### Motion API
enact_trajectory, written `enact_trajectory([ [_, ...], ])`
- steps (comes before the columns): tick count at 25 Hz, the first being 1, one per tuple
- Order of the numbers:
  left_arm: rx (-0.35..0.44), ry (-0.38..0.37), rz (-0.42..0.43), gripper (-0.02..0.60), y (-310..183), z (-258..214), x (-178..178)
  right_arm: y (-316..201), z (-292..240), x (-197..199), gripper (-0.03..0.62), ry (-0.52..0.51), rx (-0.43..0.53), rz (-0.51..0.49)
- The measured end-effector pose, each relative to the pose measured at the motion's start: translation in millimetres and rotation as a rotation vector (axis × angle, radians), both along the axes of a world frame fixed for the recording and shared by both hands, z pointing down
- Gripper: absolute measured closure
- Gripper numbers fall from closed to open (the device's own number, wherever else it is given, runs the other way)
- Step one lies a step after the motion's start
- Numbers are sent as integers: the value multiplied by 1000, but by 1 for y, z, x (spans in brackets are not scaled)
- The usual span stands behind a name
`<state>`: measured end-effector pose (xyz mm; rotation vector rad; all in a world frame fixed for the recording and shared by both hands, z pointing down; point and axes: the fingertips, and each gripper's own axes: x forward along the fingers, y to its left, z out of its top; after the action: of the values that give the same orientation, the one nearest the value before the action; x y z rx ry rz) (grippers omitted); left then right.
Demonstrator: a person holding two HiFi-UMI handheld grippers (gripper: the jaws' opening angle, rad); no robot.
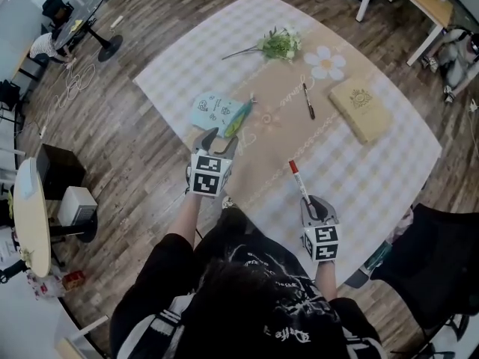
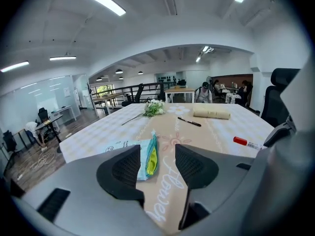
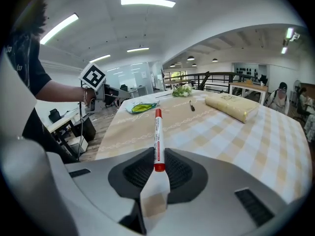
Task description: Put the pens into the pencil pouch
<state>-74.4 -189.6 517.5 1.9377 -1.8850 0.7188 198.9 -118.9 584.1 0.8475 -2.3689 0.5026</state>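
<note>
A light-blue pencil pouch with a green-yellow open mouth lies near the table's left edge; it also shows as the pouch and the pouch. My left gripper hovers just short of it, open, with nothing between its jaws. My right gripper is shut on a white marker with red caps, which sticks out forward from the jaws; it is the same marker in the right gripper view. A black pen lies farther out on the cloth, also the pen.
A tan book lies at the right, a small flower bunch at the far side. The checked tablecloth has a brown runner. An office chair stands at the right; desks and chairs surround the table.
</note>
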Motion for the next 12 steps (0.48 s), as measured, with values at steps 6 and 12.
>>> enact_trajectory([
  [6,-105,-8,43,391,-26,33,-25,-8,-6,-9,517,26,9,81],
  [12,-196,13,94,391,-39,67,-46,-4,-13,-33,517,72,22,127],
])
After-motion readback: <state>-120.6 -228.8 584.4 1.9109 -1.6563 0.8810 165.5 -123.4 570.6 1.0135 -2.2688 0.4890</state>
